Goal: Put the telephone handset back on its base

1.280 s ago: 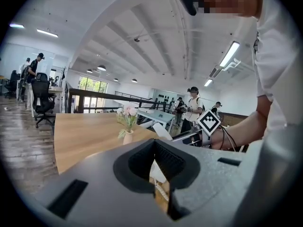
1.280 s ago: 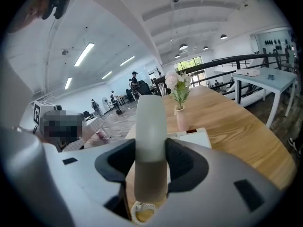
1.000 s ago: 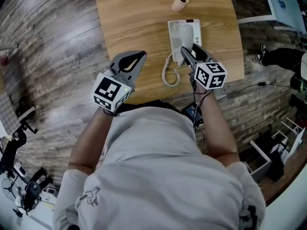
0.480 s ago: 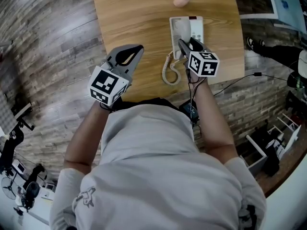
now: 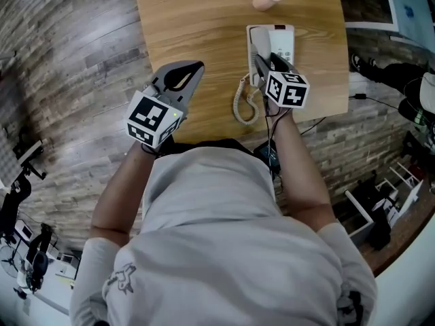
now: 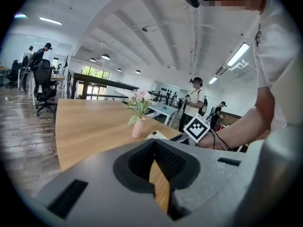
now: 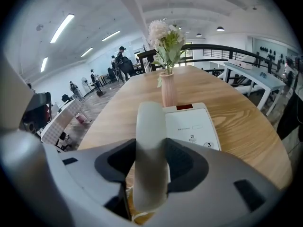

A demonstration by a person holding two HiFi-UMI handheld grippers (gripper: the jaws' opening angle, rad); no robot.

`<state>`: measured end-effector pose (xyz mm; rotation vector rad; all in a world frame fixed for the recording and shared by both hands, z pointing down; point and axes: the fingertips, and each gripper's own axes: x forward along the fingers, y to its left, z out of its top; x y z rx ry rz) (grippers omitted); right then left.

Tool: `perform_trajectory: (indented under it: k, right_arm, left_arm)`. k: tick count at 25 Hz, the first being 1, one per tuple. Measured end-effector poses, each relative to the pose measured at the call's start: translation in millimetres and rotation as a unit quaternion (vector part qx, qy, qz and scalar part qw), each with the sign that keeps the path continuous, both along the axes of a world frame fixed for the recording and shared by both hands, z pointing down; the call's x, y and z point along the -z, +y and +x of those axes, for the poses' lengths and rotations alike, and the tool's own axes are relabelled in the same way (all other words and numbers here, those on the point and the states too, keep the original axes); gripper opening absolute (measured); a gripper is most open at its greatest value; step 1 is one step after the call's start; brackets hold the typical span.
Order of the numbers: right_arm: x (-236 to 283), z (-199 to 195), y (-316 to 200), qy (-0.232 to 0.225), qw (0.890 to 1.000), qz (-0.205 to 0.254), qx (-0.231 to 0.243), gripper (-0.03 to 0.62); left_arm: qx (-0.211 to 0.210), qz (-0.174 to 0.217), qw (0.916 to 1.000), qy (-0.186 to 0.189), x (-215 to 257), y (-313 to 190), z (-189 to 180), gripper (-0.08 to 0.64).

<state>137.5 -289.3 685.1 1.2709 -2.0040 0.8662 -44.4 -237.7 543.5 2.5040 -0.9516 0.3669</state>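
The handset (image 7: 150, 126) is clamped across its middle by the right gripper (image 7: 151, 167), jaws narrowed onto its two sides. It points away along the left side of the base (image 7: 191, 126), lined up with the cradle. Whether its far end already touches the base or hangs just above it is hard to tell from either view.

It looks like a smooth, rounded bar of hard plastic: probably light and stiff, with no give, and likely a bit slippery under the pads. The narrow waist between earpiece and mouthpiece is the sensible place to grip (that is where the jaws sit now), since the bulging ends would stop it sliding out lengthwise. The curly cord (image 5: 242, 104) loops on the table (image 5: 197, 19) just left of the base and may tug gently on the near end as the handset settles.

The left gripper (image 6: 154, 150) hovers over bare wood well to the left, jaws closed together with nothing between them.

Count: one handset, one base, one cord, one small vase of flowers (image 7: 167, 91) just beyond the base, one table, two grippers.
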Motion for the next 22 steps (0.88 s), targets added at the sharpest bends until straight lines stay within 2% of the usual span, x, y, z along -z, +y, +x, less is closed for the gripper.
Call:
perform_trajectory:
  k: [13, 22]
  right_arm:
    - [-5.8, -3.8, -1.8, 0.031, 0.999, 0.007, -0.025, 0.209]
    - [-9.2, -8.2, -1.5, 0.072, 0.997, 0.023, -0.01, 0.218]
  left_arm:
    - [0.004, -0.005, 1.0, 0.0, -6.0, -3.3, -6.7, 0.006]
    - [0.011, 0.001, 0.9999, -0.005, -3.7, -3.7, -11.6, 0.006]
